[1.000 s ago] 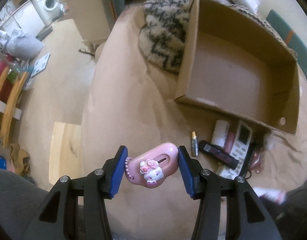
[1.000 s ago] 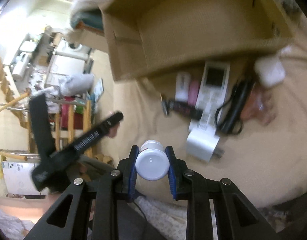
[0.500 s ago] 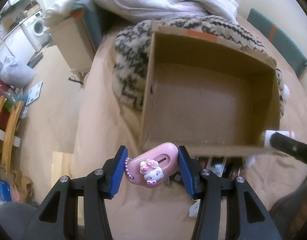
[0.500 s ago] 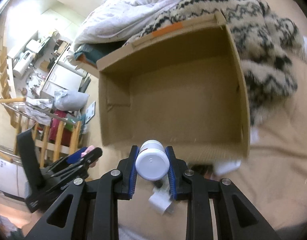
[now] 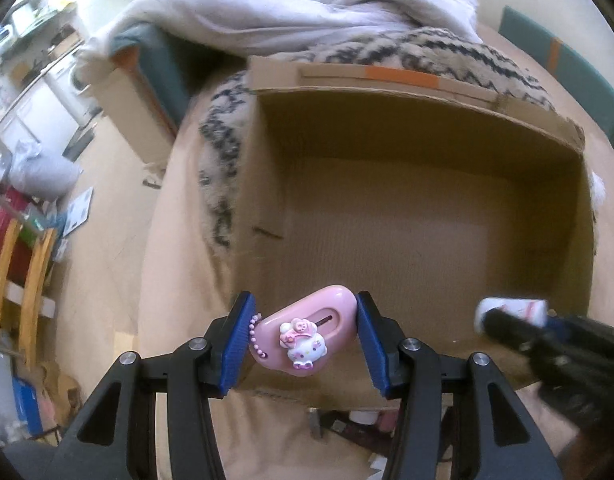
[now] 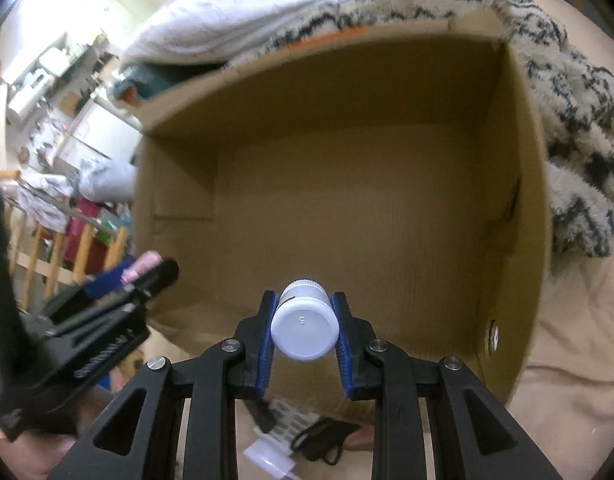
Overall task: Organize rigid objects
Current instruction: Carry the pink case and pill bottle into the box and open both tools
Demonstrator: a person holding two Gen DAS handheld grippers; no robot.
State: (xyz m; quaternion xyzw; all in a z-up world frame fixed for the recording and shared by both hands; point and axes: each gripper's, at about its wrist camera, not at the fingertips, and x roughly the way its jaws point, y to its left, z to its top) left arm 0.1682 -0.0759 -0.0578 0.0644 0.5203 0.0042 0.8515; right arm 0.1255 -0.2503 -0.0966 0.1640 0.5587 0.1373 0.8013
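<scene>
Hovering over the near edge of the open brown cardboard box [image 5: 419, 216], both grippers carry loads. A second ago they were low over the clutter on the beige bedcover [image 5: 107, 264]; they have since swung up and forward, so the box interior now fills both views. Judgement: pick-up is done, and the drop is the step in hand.

Left gripper [image 5: 303, 340]: clenched on a pink plastic case with a white cat figure and bead chain [image 5: 303, 334], held tilted, above the box's near-left corner.

Right gripper [image 6: 304, 330]: clamped around a white cylindrical plastic bottle with a flat cap [image 6: 304, 330], lying cap toward the camera, above the near wall, right of the other gripper.

Box floor is bare, with nothing in the way inside. The walls are tall, so both loads likely need to clear the near rim before the fingers part.

Surroundings: a fuzzy black-and-cream patterned blanket [image 6: 579, 128] wraps the far and right sides of the box; a white duvet [image 5: 291, 4] is heaped beyond. Remaining items, including a dark looped cable [image 6: 327, 440], lie on the cover just near the box; details are blurred.
</scene>
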